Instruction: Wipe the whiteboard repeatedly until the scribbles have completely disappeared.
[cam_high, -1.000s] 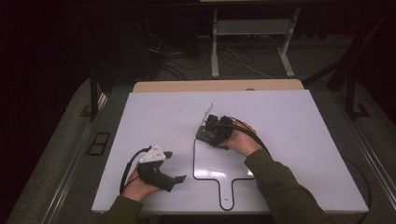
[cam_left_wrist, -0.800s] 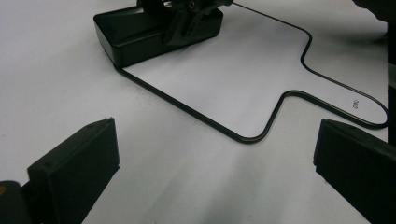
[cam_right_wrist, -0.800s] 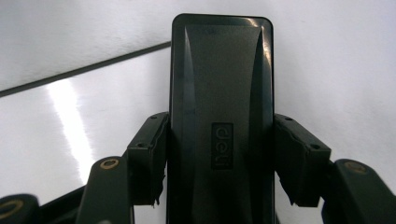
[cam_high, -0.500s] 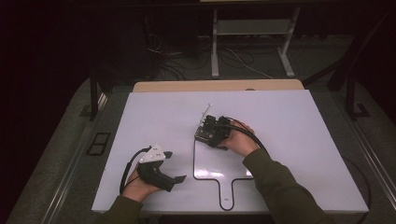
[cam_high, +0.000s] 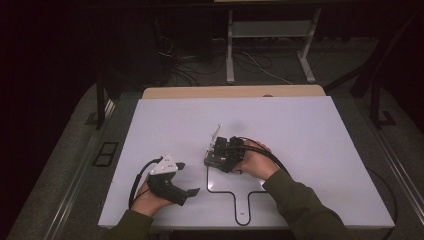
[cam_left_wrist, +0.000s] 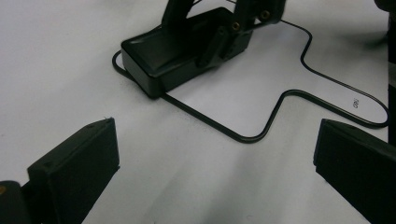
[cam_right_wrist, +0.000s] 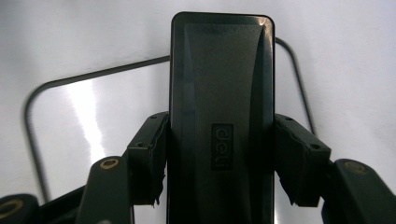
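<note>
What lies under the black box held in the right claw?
Under the black box lies the white table with a black outline drawn on it; the stretch directly beneath the box is covered.

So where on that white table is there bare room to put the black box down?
Most of the white table is bare: the far half up to the wooden strip, and the right side past the right gripper. Inside the black outline, the near part is free. It is crowded where the black box sits clamped, and near the left gripper.
</note>
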